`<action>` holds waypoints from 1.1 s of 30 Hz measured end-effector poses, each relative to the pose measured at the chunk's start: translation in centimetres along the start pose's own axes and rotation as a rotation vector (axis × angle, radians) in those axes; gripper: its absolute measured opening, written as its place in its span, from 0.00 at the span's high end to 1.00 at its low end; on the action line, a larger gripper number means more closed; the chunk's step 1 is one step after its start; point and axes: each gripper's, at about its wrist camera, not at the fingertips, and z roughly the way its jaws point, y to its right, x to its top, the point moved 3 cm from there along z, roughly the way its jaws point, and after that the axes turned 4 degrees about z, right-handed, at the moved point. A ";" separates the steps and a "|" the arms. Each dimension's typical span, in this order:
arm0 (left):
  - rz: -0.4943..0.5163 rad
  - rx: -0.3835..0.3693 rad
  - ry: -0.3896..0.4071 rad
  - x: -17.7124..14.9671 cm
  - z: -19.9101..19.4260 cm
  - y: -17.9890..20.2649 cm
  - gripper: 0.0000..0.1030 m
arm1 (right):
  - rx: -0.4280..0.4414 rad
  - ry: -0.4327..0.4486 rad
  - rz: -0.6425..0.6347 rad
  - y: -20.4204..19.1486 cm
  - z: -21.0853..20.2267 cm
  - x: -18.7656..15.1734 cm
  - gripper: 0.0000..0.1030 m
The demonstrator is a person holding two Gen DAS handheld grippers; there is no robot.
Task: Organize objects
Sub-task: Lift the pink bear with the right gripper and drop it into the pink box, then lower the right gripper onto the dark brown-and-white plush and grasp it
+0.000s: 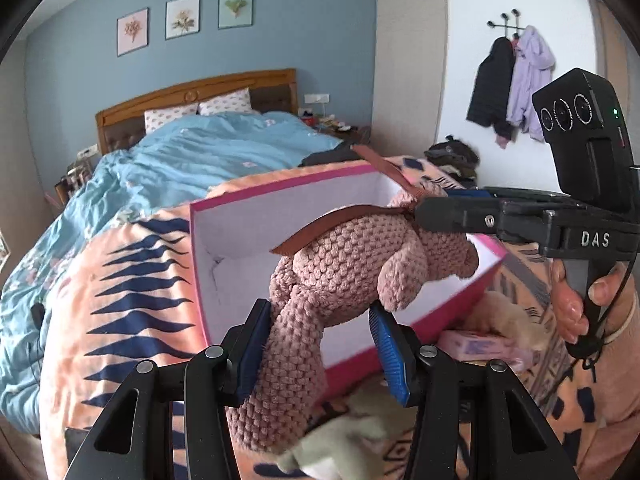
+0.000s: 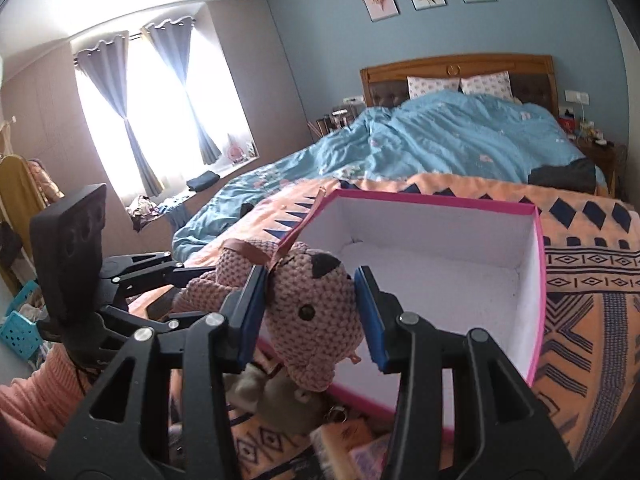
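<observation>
A pink knitted plush toy (image 1: 352, 256) with a brown ribbon is held in the air between both grippers, over the near edge of an open pink box (image 1: 224, 216) with a white inside. My left gripper (image 1: 320, 340) is shut on the toy's leg. My right gripper (image 2: 312, 312) is shut on the toy's head (image 2: 308, 308); it also shows in the left wrist view (image 1: 440, 210). The box (image 2: 536, 280) is empty inside and lies on an orange patterned blanket (image 2: 592, 312).
Under the toy lie a grey-green plush (image 1: 340, 440), a pink packet (image 1: 476, 346) and a cream furry thing (image 1: 504, 316). Behind is a bed with a blue duvet (image 2: 460, 140). Coats (image 1: 512, 84) hang on the right wall. A teal basket (image 2: 20, 324) stands on the floor at left.
</observation>
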 end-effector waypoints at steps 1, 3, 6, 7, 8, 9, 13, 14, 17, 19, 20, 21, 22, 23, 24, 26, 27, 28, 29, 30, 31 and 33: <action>-0.001 -0.002 -0.018 0.0 0.6 -0.3 0.50 | 0.002 -0.017 0.007 0.3 0.7 0.0 0.55; 0.000 -0.006 -0.047 -0.1 1.7 -0.6 0.50 | -0.006 -0.048 0.022 1.2 2.1 -0.2 0.54; 0.012 -0.006 -0.078 -0.5 2.7 -0.6 0.50 | -0.017 -0.094 0.049 2.5 4.0 -0.7 0.56; 0.017 0.000 -0.089 -0.5 3.1 -0.7 0.50 | -0.027 -0.112 0.047 2.8 4.5 -1.0 0.56; 0.018 0.003 -0.097 -0.7 3.2 -0.5 0.50 | -0.027 -0.144 0.047 3.0 5.1 -1.5 0.56; 0.016 0.003 -0.104 -0.8 3.4 -0.5 0.50 | -0.024 -0.167 0.047 3.1 5.6 -1.9 0.56; -0.006 0.016 -0.099 -1.5 3.2 -0.3 0.48 | -0.080 -0.196 0.009 2.9 6.5 -2.9 0.56; -0.008 0.016 -0.090 -1.5 2.9 -0.3 0.48 | -0.086 -0.194 0.006 3.1 6.5 -3.0 0.56; 0.001 0.062 -0.044 -1.9 1.3 0.0 0.39 | -0.082 -0.188 -0.004 2.7 5.9 -3.4 0.56; 0.006 0.082 -0.009 -2.3 0.0 0.2 0.35 | -0.091 -0.172 -0.018 2.4 5.0 -3.7 0.55; 0.007 0.081 0.013 -2.5 -0.8 0.4 0.34 | -0.093 -0.162 -0.023 2.2 4.6 -3.7 0.54; 0.004 0.071 0.031 -2.8 -1.5 0.5 0.33 | -0.090 -0.153 -0.028 2.0 4.2 -3.8 0.53; -0.005 0.055 0.048 -3.0 -2.2 0.6 0.32 | -0.081 -0.139 -0.034 1.6 3.2 -3.9 0.49; -0.011 0.038 0.064 -3.3 -3.0 0.7 0.31 | -0.074 -0.131 -0.038 1.3 2.9 -3.8 0.46; -0.012 0.026 0.079 -3.6 -3.8 0.8 0.31 | -0.059 -0.119 -0.045 0.8 2.0 -3.8 0.45; -0.019 0.016 0.101 -4.2 -5.2 1.2 0.31 | -0.041 -0.095 -0.063 -0.3 0.3 -4.2 0.44; -0.028 0.000 0.109 -4.5 -5.8 1.3 0.31 | -0.028 -0.081 -0.074 -0.9 -0.8 -4.4 0.43; -0.039 -0.014 0.117 -4.7 -6.3 1.4 0.31 | -0.008 -0.068 -0.079 -1.4 -1.9 -4.7 0.43; -0.058 -0.037 0.126 -5.0 -6.9 1.3 0.31 | 0.005 -0.059 -0.083 -1.8 -2.6 -4.9 0.42; -0.073 -0.061 0.132 -5.2 -7.3 1.3 0.31 | 0.018 -0.052 -0.086 -2.1 -3.4 -5.2 0.41; -0.084 -0.083 0.137 -5.5 -7.8 1.4 0.31 | 0.032 -0.047 -0.084 -2.3 -4.1 -5.5 0.40; -0.098 -0.118 0.147 -6.2 -8.6 1.8 0.31 | 0.063 -0.047 -0.072 -2.7 -5.4 -6.5 0.40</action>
